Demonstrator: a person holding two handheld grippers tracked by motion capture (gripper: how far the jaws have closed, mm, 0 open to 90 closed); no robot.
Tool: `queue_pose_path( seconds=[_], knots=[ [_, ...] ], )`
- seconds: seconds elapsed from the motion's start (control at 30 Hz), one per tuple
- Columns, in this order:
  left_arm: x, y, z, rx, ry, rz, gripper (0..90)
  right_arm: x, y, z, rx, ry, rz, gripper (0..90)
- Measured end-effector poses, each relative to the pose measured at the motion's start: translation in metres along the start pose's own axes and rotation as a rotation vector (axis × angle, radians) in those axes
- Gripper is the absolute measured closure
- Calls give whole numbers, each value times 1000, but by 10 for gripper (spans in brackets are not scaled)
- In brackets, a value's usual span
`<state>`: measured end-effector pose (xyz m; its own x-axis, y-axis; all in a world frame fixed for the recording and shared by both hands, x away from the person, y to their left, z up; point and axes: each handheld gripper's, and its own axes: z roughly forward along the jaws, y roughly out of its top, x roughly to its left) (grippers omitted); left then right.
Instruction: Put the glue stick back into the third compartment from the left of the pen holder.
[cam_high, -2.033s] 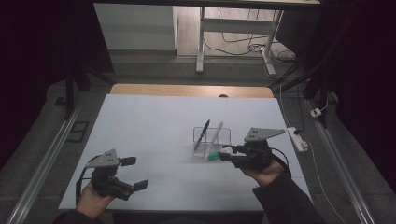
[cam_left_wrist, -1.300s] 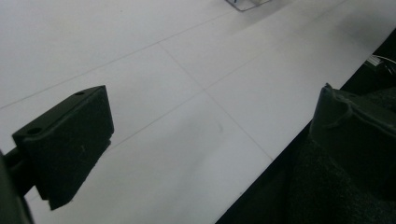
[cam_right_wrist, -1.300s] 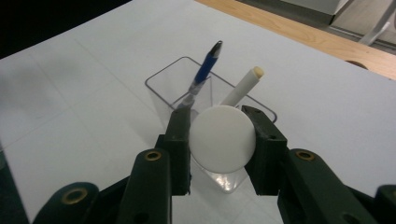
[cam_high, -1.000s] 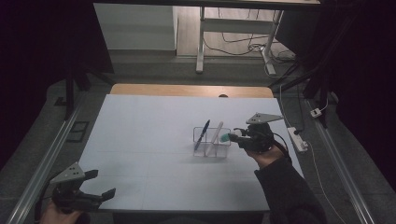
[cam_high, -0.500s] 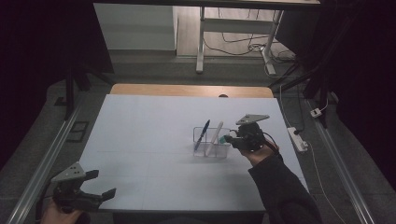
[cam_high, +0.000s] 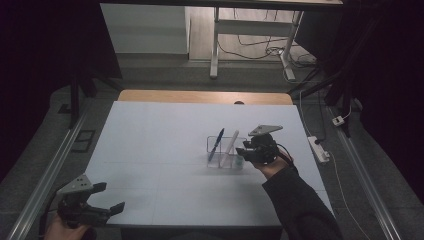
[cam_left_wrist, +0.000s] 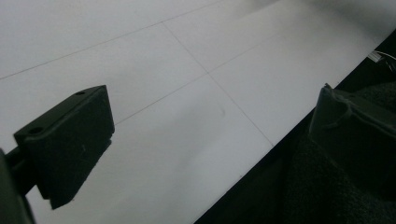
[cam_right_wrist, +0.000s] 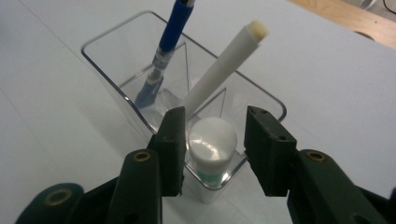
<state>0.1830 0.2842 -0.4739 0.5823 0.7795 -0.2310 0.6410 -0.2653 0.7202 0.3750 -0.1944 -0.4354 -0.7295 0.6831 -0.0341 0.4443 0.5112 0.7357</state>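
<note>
A clear plastic holder (cam_high: 225, 152) (cam_right_wrist: 107, 74) stands right of the table's middle. A blue pen (cam_high: 216, 144) (cam_right_wrist: 175, 28) leans in its far compartment and a white stick (cam_high: 231, 145) (cam_right_wrist: 224, 65) leans in the middle one. A short tube with a white cap and green band (cam_high: 239, 161) (cam_right_wrist: 212, 140) stands upright in the near compartment. My right gripper (cam_high: 243, 152) (cam_right_wrist: 215, 116) is open, one jaw on each side of the cap with a gap on both sides. My left gripper (cam_high: 110, 196) (cam_left_wrist: 210, 130) is open and holds nothing at the table's front left corner.
The white table (cam_high: 165, 130) has thin seam lines and a wooden strip (cam_high: 200, 96) along its far edge. A power strip (cam_high: 320, 149) lies off the right side. The front edge (cam_left_wrist: 261, 154) runs just under the left gripper, with dark cloth beyond it.
My right gripper carried the green-banded tube to the holder and now stands open around it. The left hand withdrew to the front left corner about one second ago and has stayed there.
</note>
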Motion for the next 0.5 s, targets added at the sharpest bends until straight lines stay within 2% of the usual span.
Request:
queue_pose_path(
  seconds=[0.23,0.5],
  knots=[
    [0,0,0,0,-2,-2,1,0,1,-6,-39,21,18,417],
    [1,0,0,2,-2,-3,0,0,-1,-15,-67,18,21,214]
  ],
)
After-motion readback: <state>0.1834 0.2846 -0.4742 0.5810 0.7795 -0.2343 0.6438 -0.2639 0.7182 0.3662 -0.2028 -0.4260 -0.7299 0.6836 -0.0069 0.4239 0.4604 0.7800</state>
